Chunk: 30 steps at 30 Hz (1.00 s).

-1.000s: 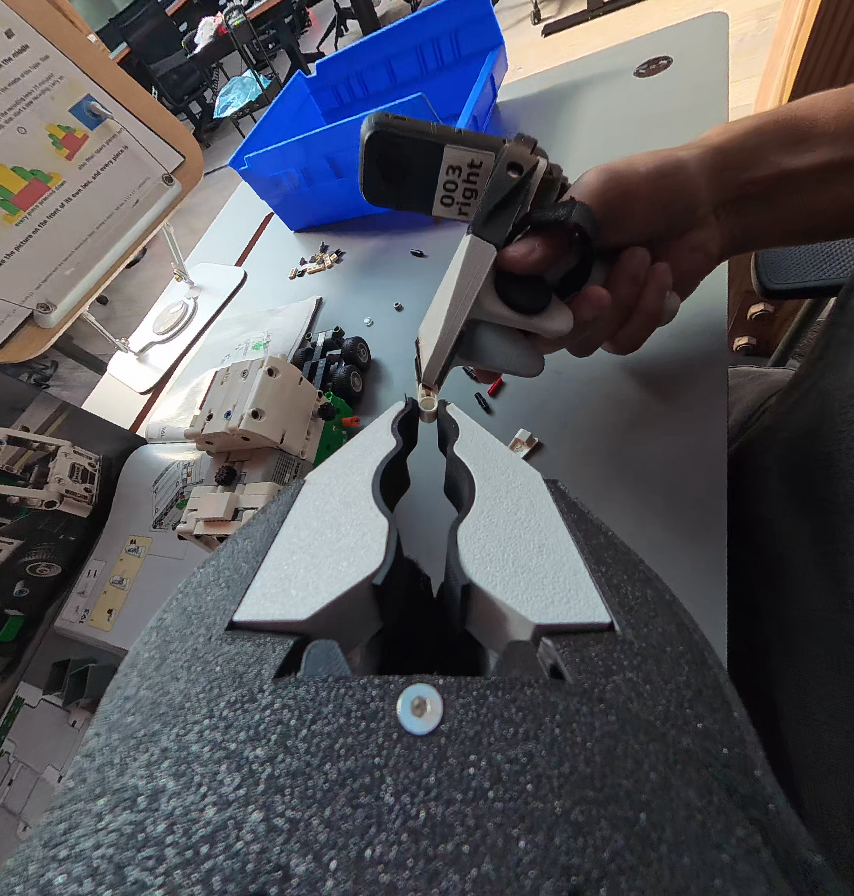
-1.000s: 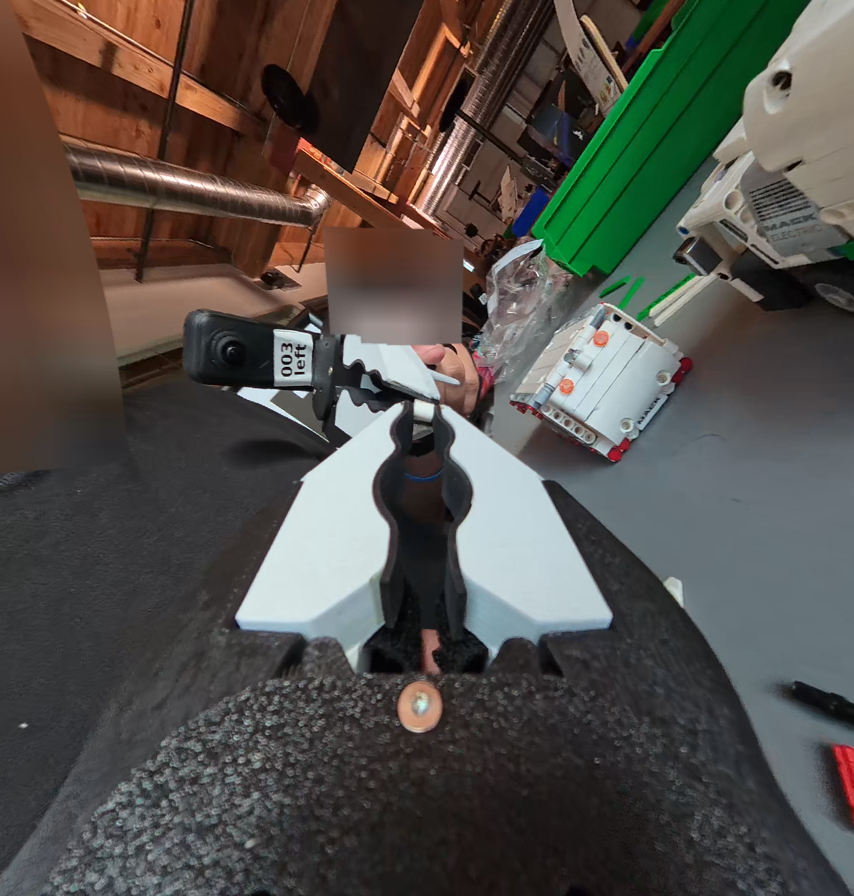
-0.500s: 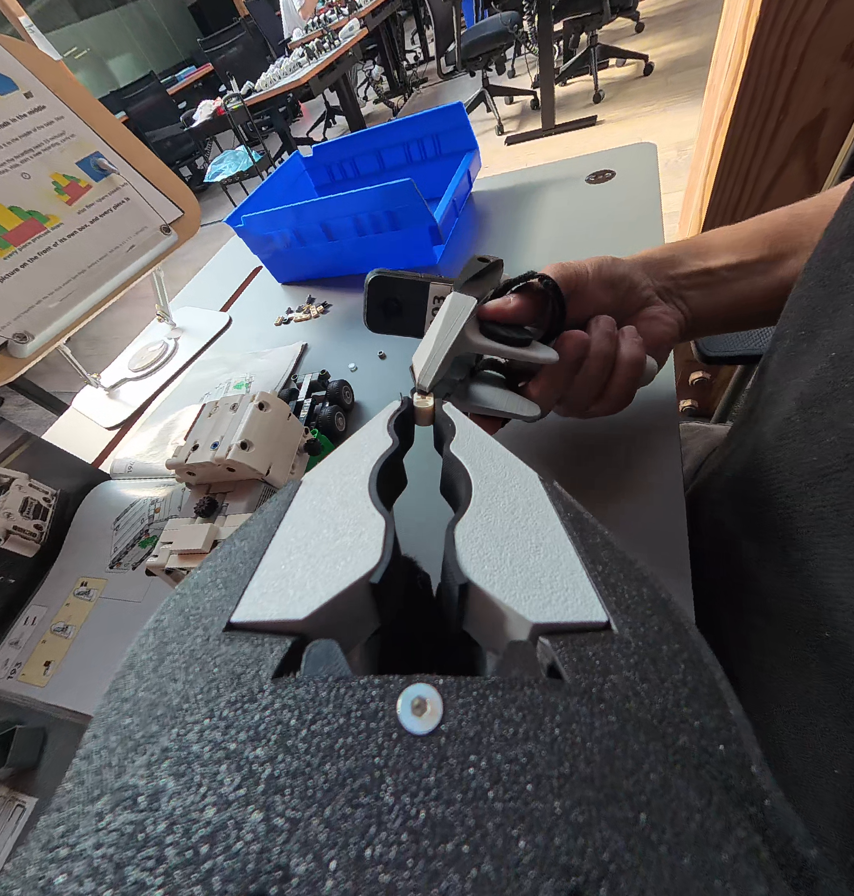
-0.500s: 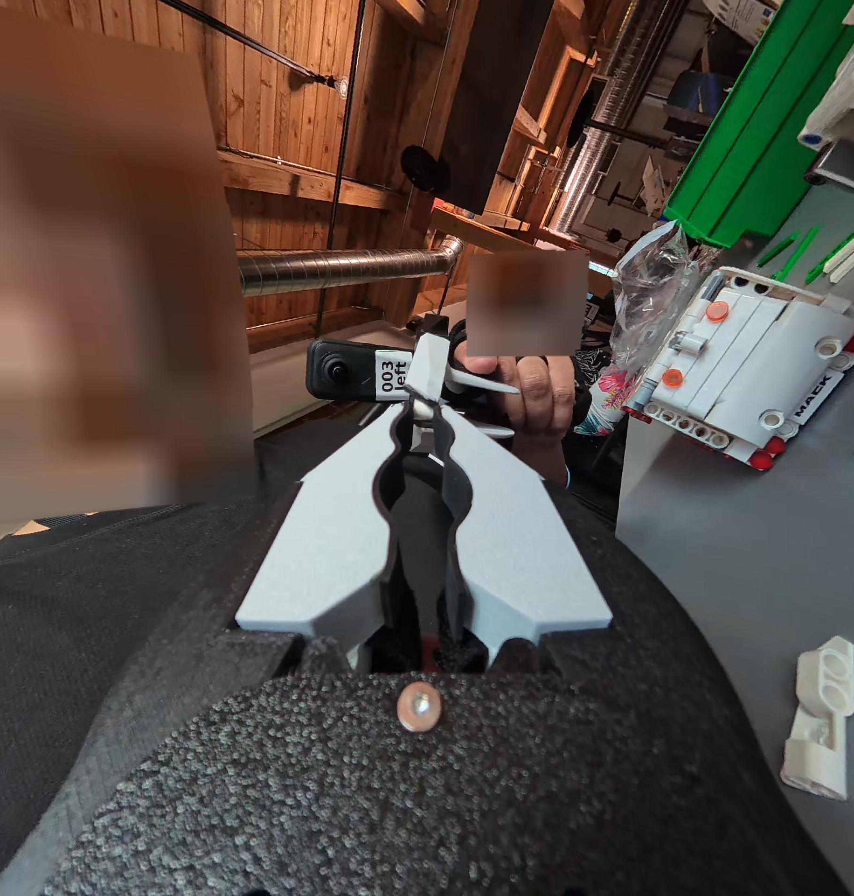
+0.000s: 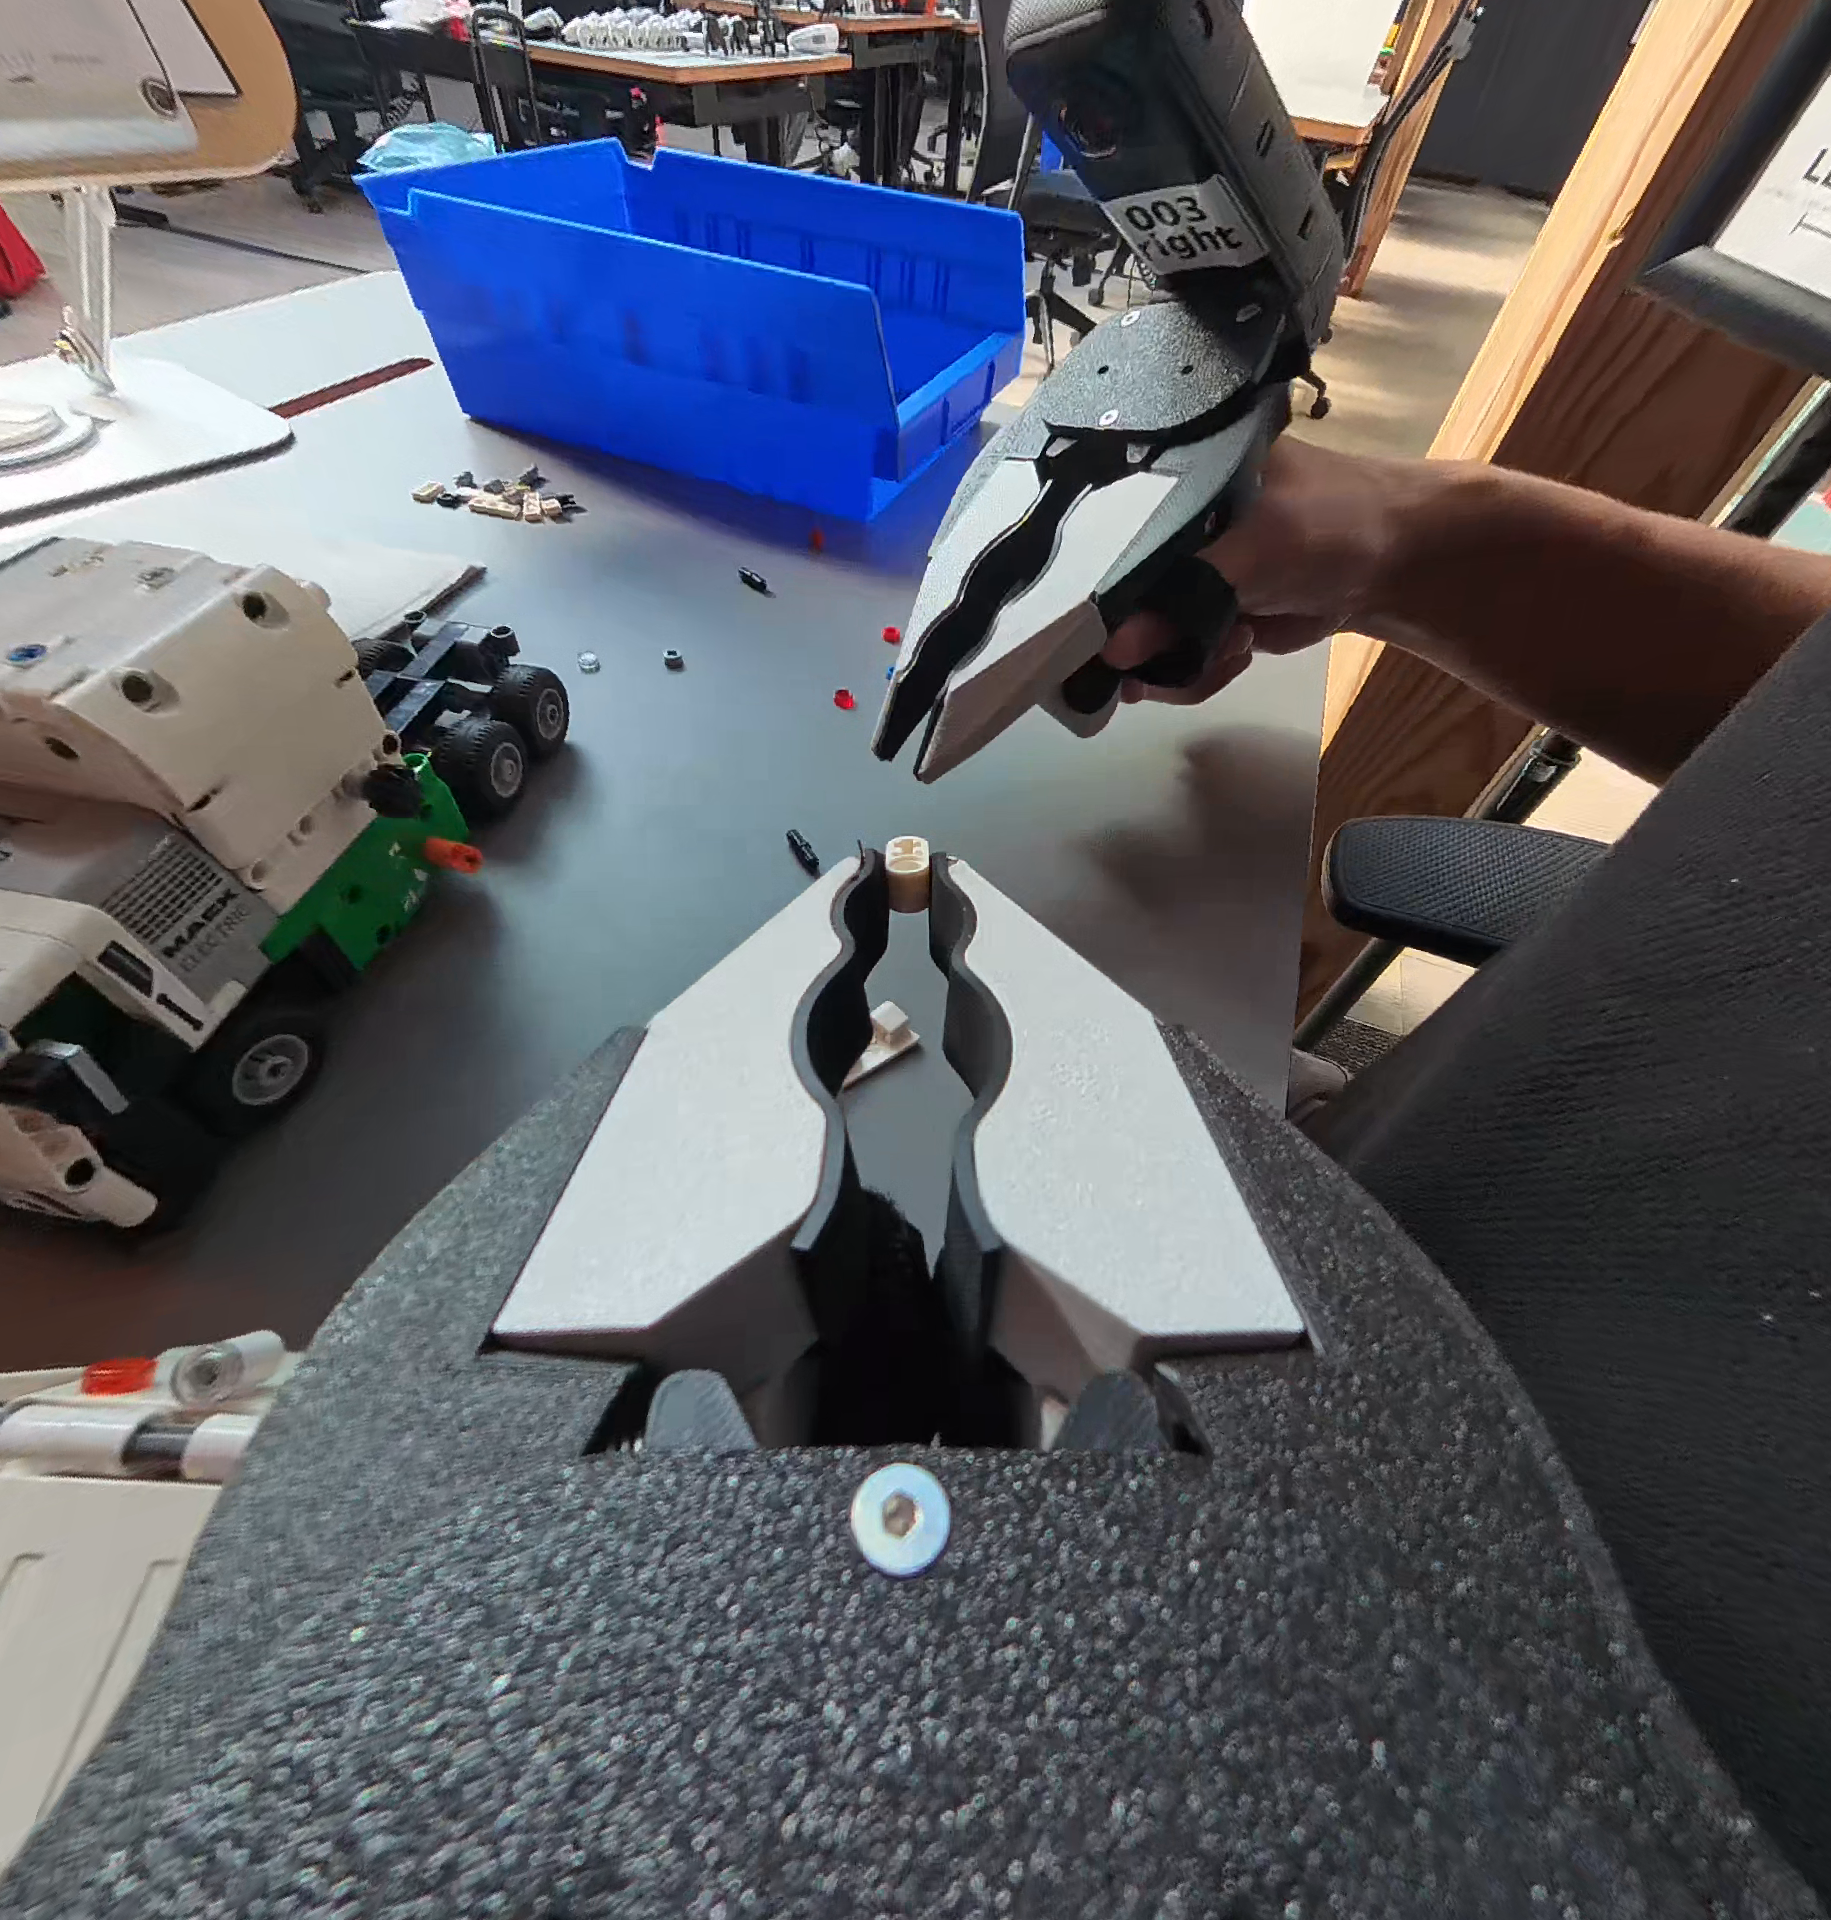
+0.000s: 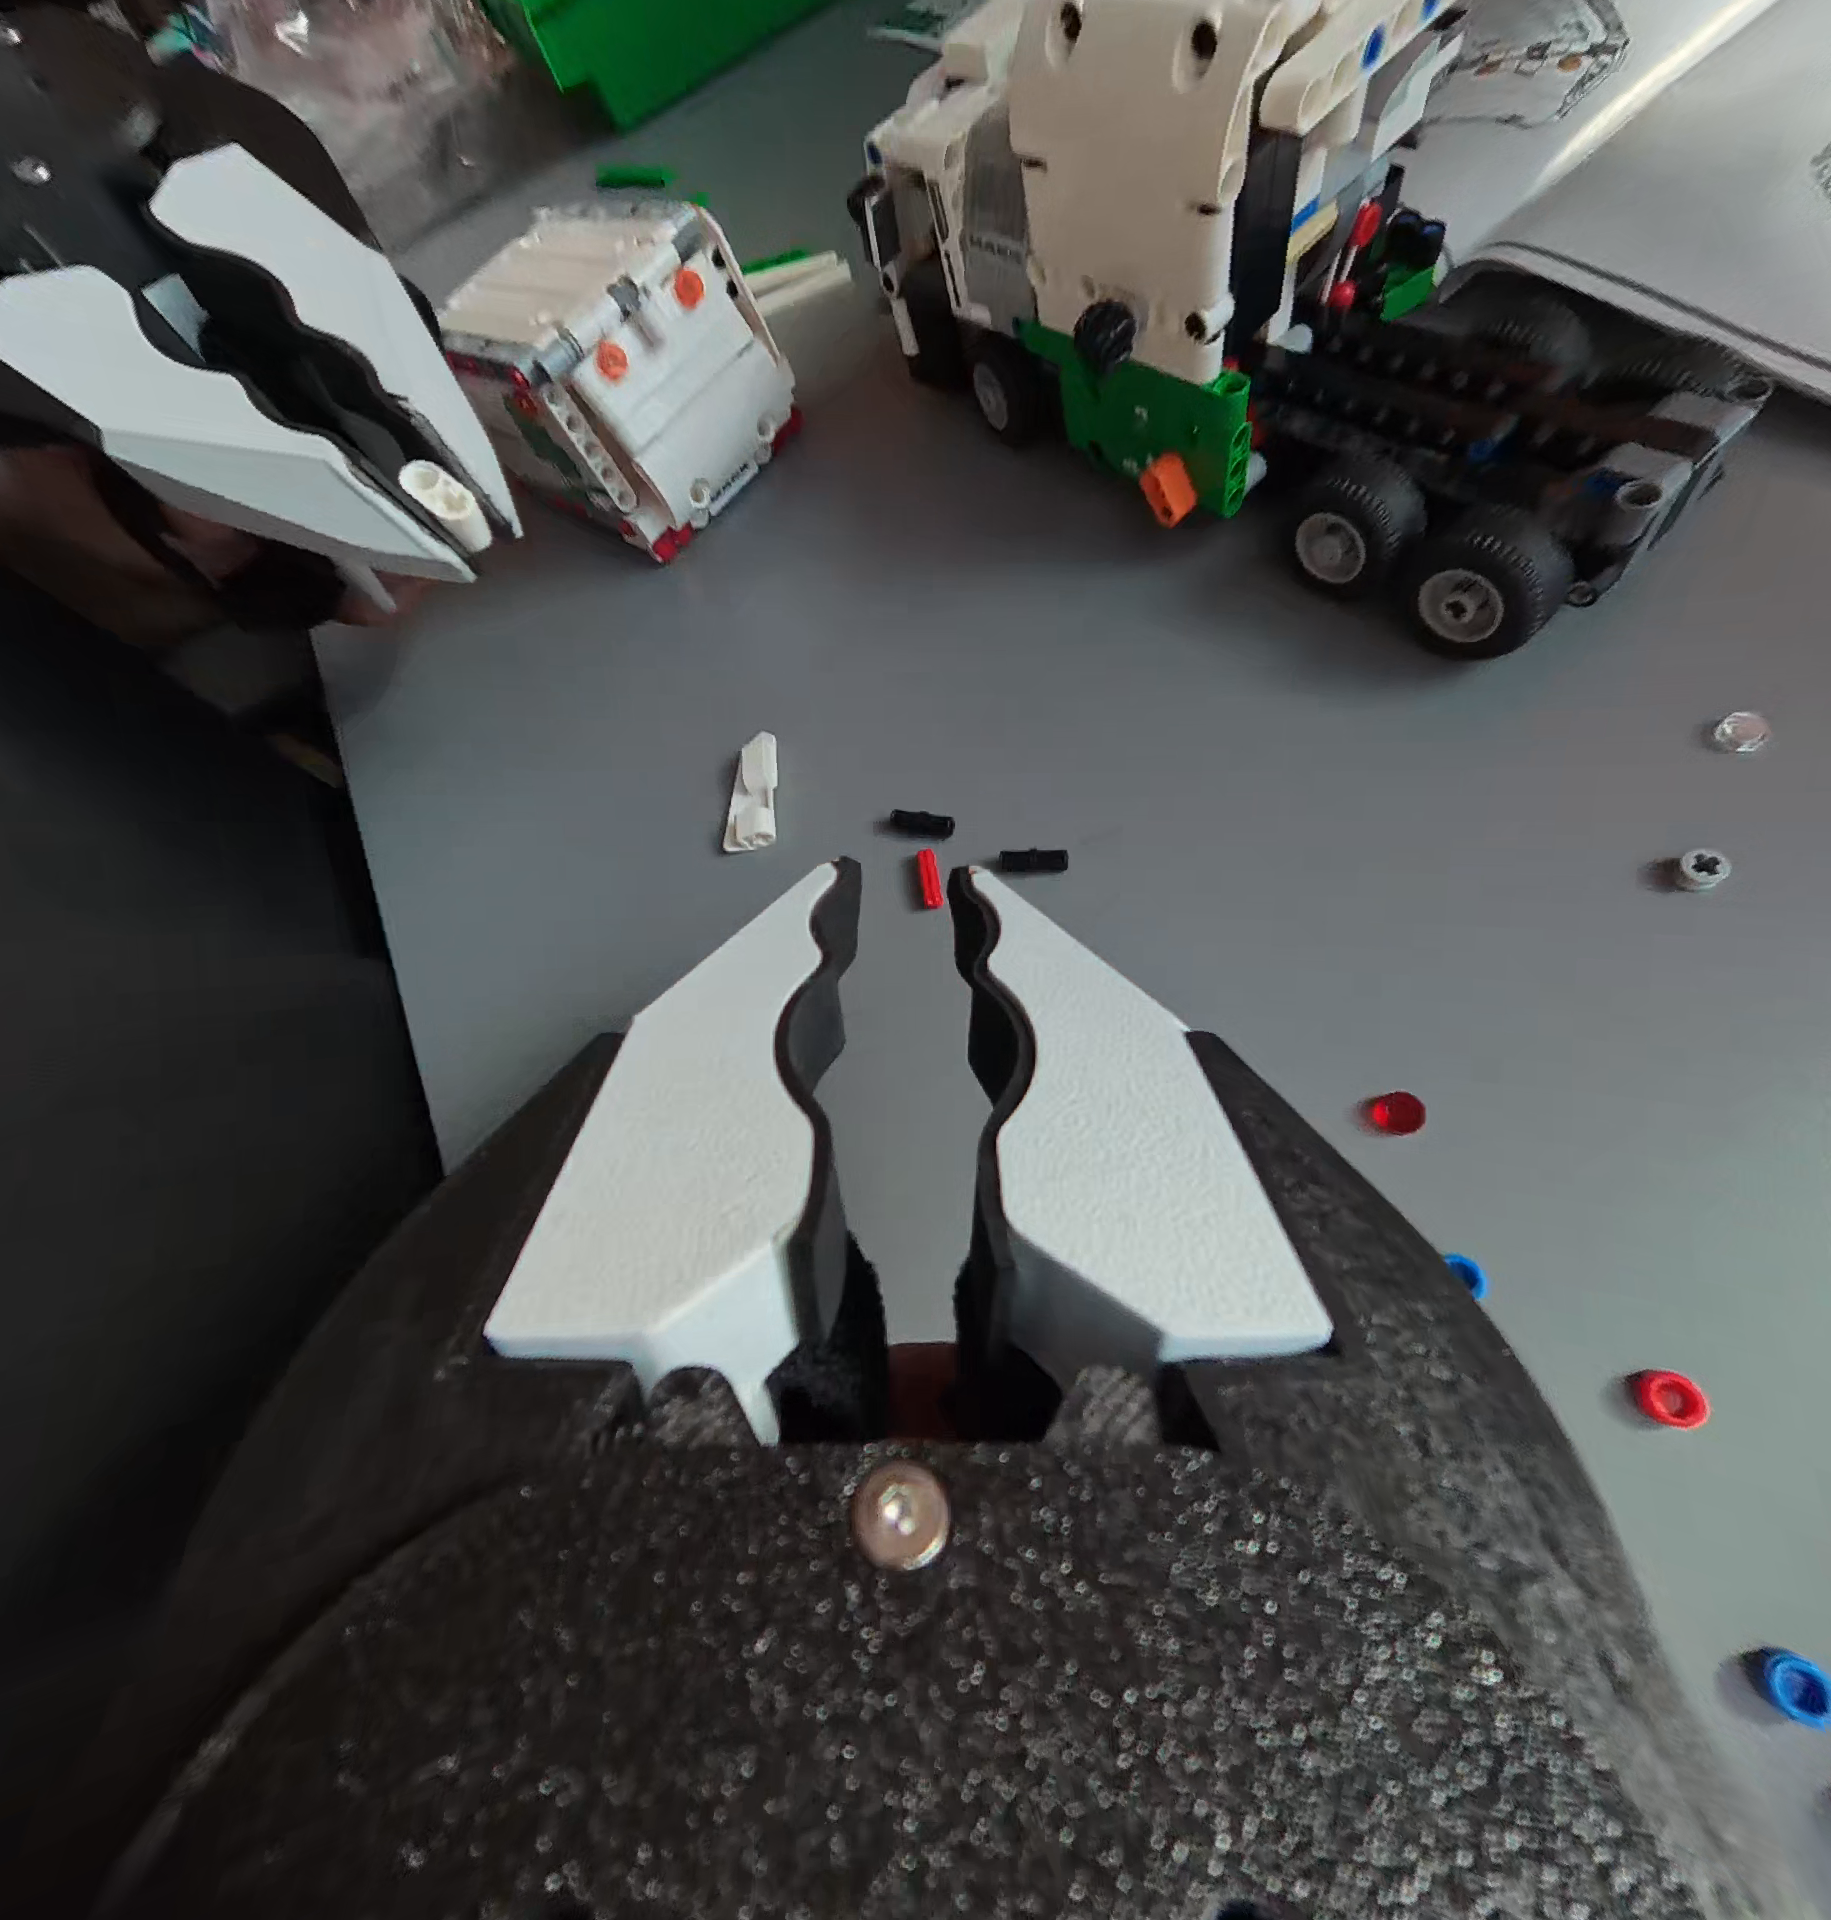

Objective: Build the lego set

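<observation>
My left gripper is shut on a small cream cylindrical connector and holds it above the grey table. It also shows at the upper left of the right wrist view, with the connector at its tips. My right gripper is slightly open and empty. It points down at a red pin on the table. In the left wrist view the right gripper hangs just above and beyond the connector. The white and green lego truck stands to the far right.
A white lego box body lies near the truck. A small white piece and two black pins lie ahead of my right gripper. Red and blue studs are scattered on the right. A blue bin stands at the back. The left gripper's tips are roughly 10 centimeters from the right gripper's. My right tips are roughly 5 centimeters from the red pin.
My right gripper has pulled away from the connector, opened a little and turned down toward the table. My left gripper still holds the connector and has tilted lower toward the table.
</observation>
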Motion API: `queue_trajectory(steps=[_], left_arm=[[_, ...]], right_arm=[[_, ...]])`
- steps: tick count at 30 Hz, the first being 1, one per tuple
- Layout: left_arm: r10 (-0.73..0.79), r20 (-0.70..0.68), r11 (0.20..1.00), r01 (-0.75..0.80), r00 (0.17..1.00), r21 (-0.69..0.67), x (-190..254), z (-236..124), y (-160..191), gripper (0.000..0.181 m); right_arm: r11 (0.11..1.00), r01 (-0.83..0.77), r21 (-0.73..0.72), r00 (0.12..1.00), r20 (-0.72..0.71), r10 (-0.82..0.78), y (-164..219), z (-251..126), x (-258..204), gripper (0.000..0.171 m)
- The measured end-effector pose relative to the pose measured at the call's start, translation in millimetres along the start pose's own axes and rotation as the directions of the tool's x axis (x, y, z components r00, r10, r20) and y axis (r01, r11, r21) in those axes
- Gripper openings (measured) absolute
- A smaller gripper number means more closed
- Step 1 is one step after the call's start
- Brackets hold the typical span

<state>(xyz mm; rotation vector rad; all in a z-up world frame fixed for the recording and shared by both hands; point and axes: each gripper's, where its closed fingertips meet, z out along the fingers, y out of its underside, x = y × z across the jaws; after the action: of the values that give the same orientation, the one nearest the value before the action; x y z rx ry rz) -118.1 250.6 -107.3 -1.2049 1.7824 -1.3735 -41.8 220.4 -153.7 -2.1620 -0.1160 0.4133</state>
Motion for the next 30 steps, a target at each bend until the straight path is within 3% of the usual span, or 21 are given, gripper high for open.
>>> queue_trajectory(steps=[7,22,26,28,30], left_arm=[[0.01,0.001,0.999,-0.01,1.0,-0.03,0,6,13,0.006],[0.175,0.076,0.981,-0.167,0.982,-0.096,-8,9,20,0.006],[0.407,0.177,0.908,-0.375,0.896,-0.189,-26,1,1,0.006],[0.545,0.209,0.831,-0.49,0.812,-0.261,-37,-5,-9,0.006],[0.665,0.221,0.741,-0.59,0.714,-0.321,-45,-9,-18,0.007]], right_arm=[[0.99,0.112,-0.084,0.988,-0.096,-0.12,16,23,7,0.01],[0.922,0.301,-0.241,0.942,-0.072,-0.327,20,43,5,0.003],[0.897,0.395,-0.198,0.908,-0.066,-0.414,-13,34,-7,0.003],[0.904,0.411,-0.117,0.903,-0.079,-0.421,-46,25,-19,0.003],[0.937,0.348,-0.022,0.938,0.015,-0.348,-72,18,-43,0.003]])
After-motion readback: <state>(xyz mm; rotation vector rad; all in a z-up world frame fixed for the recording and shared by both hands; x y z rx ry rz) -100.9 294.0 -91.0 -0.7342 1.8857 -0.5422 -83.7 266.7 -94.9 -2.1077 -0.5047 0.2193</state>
